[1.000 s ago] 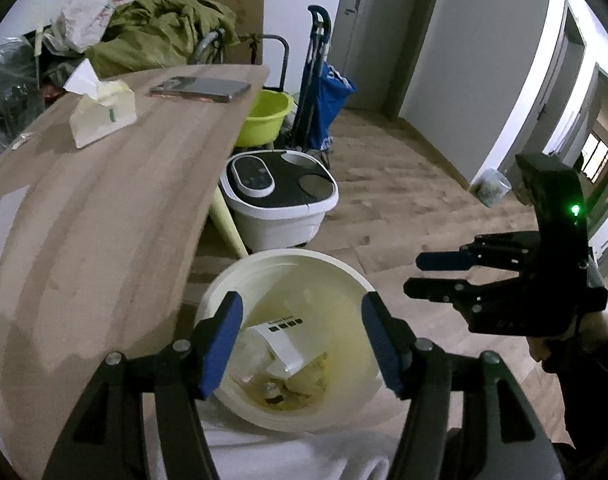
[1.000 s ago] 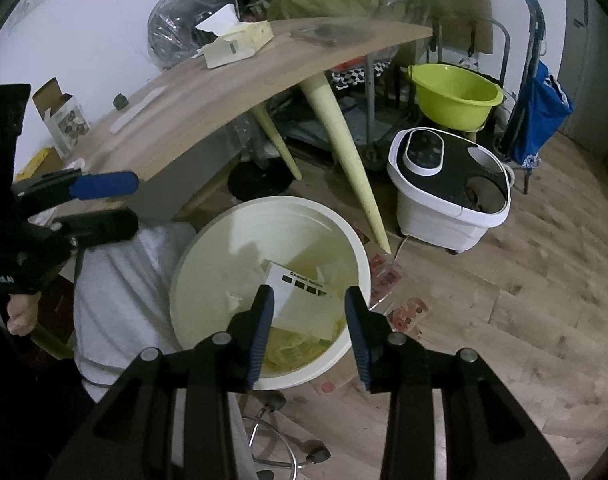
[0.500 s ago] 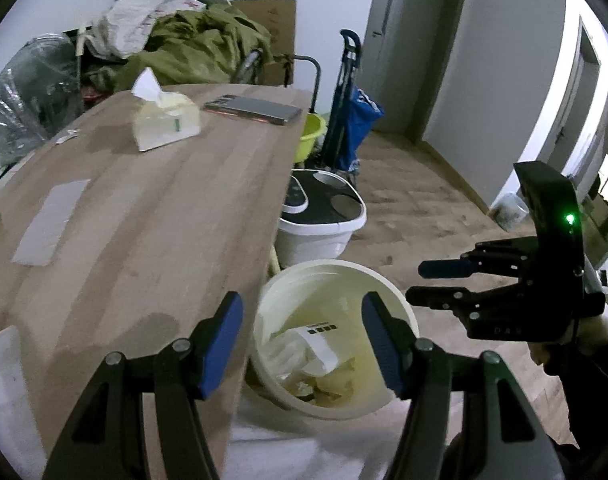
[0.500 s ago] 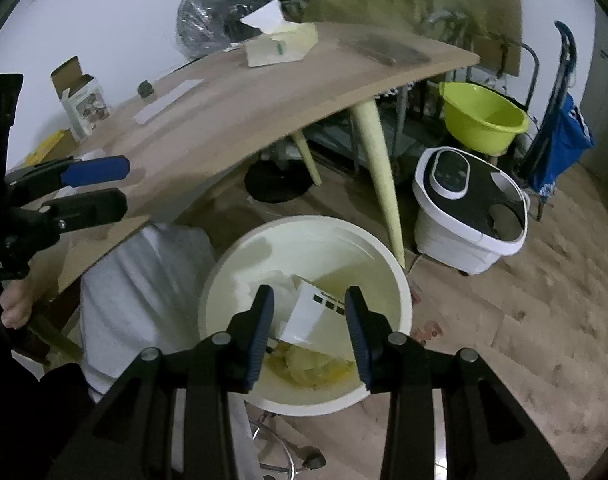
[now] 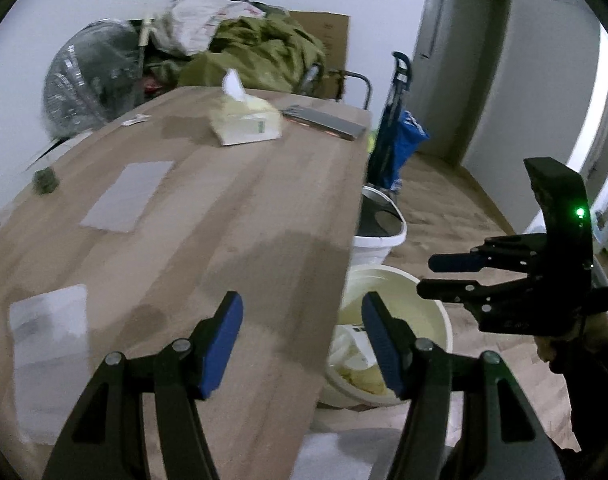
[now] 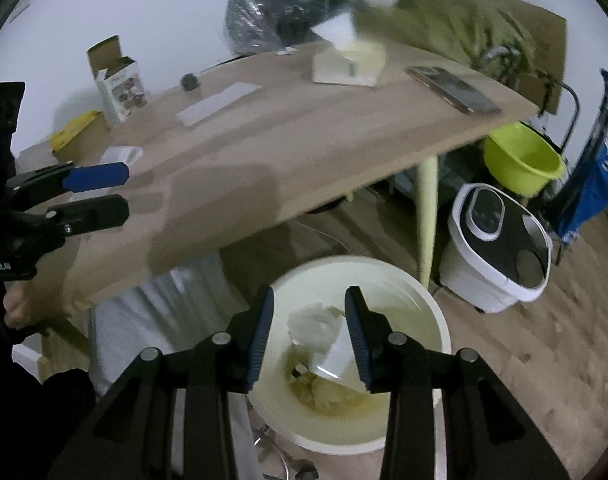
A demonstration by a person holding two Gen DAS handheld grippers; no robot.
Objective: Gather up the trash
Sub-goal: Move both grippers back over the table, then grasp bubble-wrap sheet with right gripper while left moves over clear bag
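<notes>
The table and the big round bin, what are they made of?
The table looks like wood, or a wood-look board: long brown grain stripes, dull matte top, thin edge. The bin looks like plastic: smooth, cream-coloured, one-piece round wall with a slight shine. The pictures cannot show more than the look.

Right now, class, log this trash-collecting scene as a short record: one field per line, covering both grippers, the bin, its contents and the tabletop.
left gripper: jaws open, empty, over the wooden table edge
right gripper: jaws open, empty, above the bin
bin: round cream plastic bucket on the floor beside the table
bin contents: white crumpled paper, yellowish scraps
tabletop: pale yellow tissue pack, dark flat phone, small open printed carton, small white box
</notes>
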